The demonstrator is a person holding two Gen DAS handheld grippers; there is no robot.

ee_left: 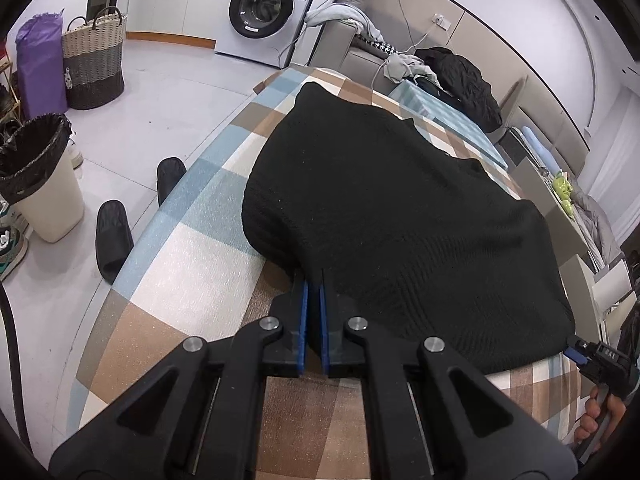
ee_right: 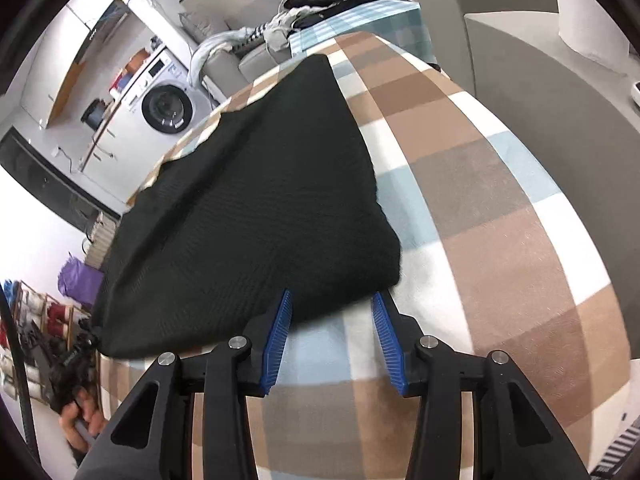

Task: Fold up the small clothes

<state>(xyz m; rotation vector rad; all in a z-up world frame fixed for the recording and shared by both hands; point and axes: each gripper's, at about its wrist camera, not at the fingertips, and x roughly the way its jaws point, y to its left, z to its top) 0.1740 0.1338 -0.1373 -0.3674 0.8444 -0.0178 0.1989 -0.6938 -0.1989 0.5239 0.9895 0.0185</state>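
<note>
1. The left claw [ee_left: 313,286] is pressed together, its blue pads [ee_left: 305,312] pinching the near edge of a black knitted sweater [ee_left: 380,208].
2. The pinched bit of sweater is bunched into a rounded fold just above the fingertips, slightly raised off the cloth beneath.
3. The right claw [ee_right: 334,300] stands spread, with one blue pad [ee_right: 276,340] under the near hem of the sweater and the other at its near right corner. The pads do not press on the fabric; bare cloth shows between them.
4. In the left wrist view the right claw appears at the far right edge, at the sweater's near corner, with a hand [ee_left: 600,420] gripping its handle.
5. The sweater lies spread across the middle of a table covered with a checked tablecloth [ee_left: 192,248] in brown, blue and cream squares.
6. Beside the table on the floor lie two black slippers [ee_left: 114,236], with a cream bin [ee_left: 44,184] lined with a black bag near them.
7. Further off stand a woven basket [ee_left: 94,58], a purple bag [ee_left: 40,64] and a white washing machine [ee_left: 266,8].
8. Beyond the far end of the table is a grey sofa [ee_left: 360,44] with loose clothes and a dark jacket [ee_left: 464,80] piled on it.
</note>
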